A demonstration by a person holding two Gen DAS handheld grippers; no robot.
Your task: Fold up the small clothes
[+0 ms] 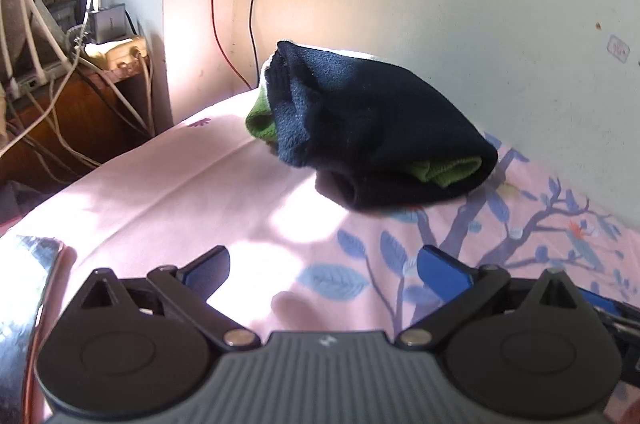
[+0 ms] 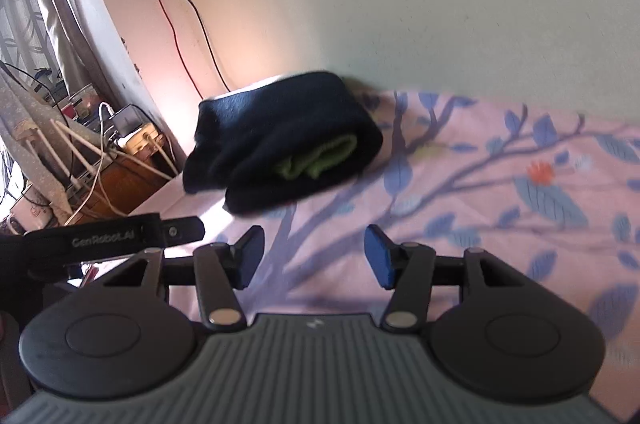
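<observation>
A small dark navy garment [image 1: 372, 128] with green fabric showing inside lies bundled on the pink floral bedsheet [image 1: 200, 192], close to the wall. My left gripper [image 1: 324, 264] stands open wide above the sheet, short of the bundle, with nothing between its blue pads. In the right wrist view the same navy garment [image 2: 288, 140] lies ahead and slightly left. My right gripper [image 2: 314, 252] is open too, empty, hovering over the sheet [image 2: 480, 192]. The left gripper's black finger [image 2: 120, 236] reaches in at the left edge of that view.
A pale wall [image 1: 440, 4] runs right behind the garment, with red and black cables [image 1: 236, 24] hanging down it. Beyond the bed's left edge stands a wooden table [image 1: 80, 120] with chargers and tangled white cords. A curtain [image 2: 36, 4] hangs at far left.
</observation>
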